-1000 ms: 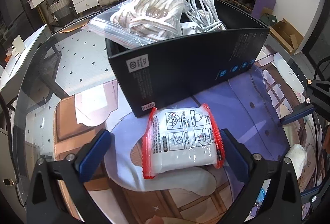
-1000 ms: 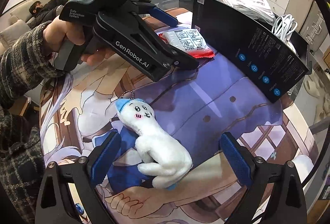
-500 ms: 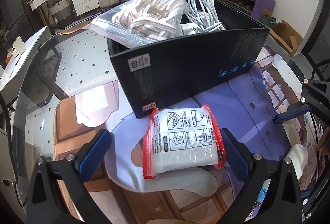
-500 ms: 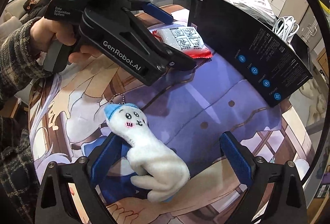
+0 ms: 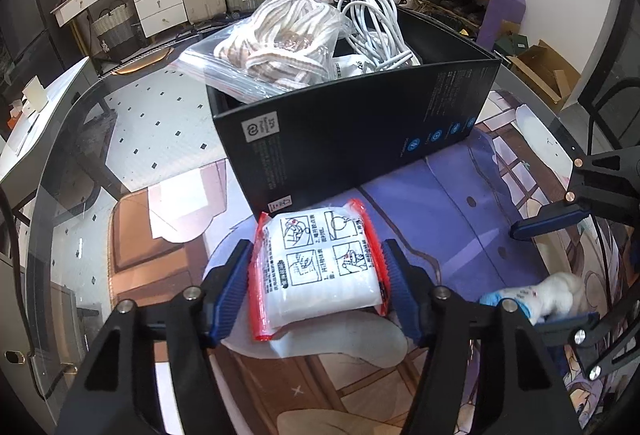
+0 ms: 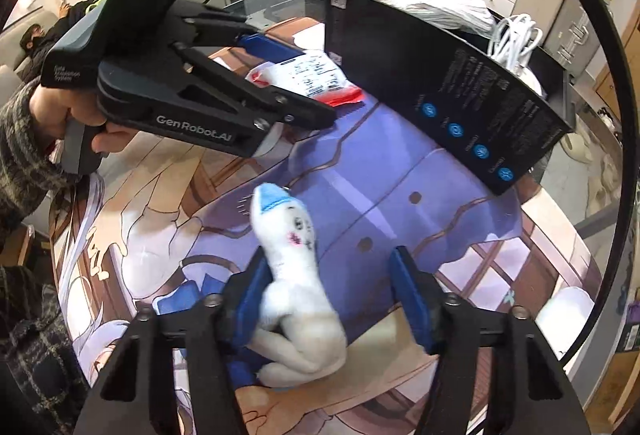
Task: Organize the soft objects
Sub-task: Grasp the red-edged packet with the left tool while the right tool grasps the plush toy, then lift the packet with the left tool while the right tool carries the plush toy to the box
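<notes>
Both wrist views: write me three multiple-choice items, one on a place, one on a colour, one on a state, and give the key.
1. Where does the red-edged packet lie?
A. on the mat, in front of the black box
B. inside the box
C. on the floor

2. What colour is the plush toy's cap?
A. red
B. blue
C. green

3. How is the top of the black box?
A. taped shut
B. covered by a lid
C. open, with things sticking out

Key: A, the packet lies on the mat at the foot of the box; B, the cap on the white toy is blue; C, a bag and a white cable rise above the rim.
</notes>
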The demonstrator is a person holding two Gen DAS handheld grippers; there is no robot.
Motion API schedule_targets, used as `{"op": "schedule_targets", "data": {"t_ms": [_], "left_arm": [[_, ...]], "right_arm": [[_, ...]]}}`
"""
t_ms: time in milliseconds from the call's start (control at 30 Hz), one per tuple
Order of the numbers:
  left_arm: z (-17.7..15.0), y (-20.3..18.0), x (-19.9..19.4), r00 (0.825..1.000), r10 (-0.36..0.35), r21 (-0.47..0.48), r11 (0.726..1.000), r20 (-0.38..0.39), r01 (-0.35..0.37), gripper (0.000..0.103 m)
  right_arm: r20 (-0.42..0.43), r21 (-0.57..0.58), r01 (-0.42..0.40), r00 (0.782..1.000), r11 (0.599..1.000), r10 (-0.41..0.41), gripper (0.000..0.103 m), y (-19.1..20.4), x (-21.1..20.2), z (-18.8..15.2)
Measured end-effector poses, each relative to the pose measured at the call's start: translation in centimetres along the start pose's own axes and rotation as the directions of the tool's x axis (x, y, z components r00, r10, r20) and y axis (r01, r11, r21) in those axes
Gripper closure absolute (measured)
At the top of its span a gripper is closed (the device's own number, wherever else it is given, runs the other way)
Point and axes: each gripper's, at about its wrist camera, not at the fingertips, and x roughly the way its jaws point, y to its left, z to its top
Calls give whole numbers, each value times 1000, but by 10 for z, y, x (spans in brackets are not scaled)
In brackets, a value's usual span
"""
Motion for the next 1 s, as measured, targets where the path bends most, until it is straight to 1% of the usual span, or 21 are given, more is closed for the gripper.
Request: {"op": "schedule_targets", "data": {"t_ms": [33, 67, 133, 167, 233, 267, 400, 533, 767, 1000], "left_arm": [[0, 0, -1, 1000, 1, -2, 1000, 1, -1, 46], [0, 1, -2, 1000, 0, -3, 1000, 1, 0, 48], [-1, 1, -3, 1000, -5, -3, 1000, -2, 5, 51], [-1, 1, -4, 1000, -8, -2, 1000, -5, 8, 52], [-3, -1, -6, 1000, -16, 2, 1000, -9, 16, 52], [-5, -2, -7, 1000, -20, 4, 1000, -11, 20, 54], [-10, -4, -12, 999, -39, 4, 999, -18, 39, 55], [-16, -1, -17, 999, -41, -12, 999, -15, 41, 56], [-17, 4, -33, 999, -37, -15, 999, 7, 37, 56], [-11, 2, -49, 999, -18, -9, 1000, 38, 18, 56]], "right_arm": [[0, 6, 2, 1000, 1000, -2, 60, -1, 0, 1], [0, 12, 3, 1000, 1000, -3, 63, -2, 0, 1], [-1, 22, 3, 1000, 1000, -3, 74, -6, 0, 1], [-4, 29, 3, 1000, 1000, -2, 76, -8, 0, 1], [-8, 49, -9, 1000, 999, 9, 79, -12, 0, 1], [-10, 57, -11, 1000, 998, 12, 79, -14, 0, 1], [-10, 105, -27, 1000, 994, 28, 80, -26, 1, 3], [24, 147, -38, 999, 988, 35, 80, -37, -7, 1], [101, 203, -11, 995, 979, -9, 80, -49, -41, 4], [141, 222, 3, 989, 975, -35, 80, -56, -65, 5]]}}
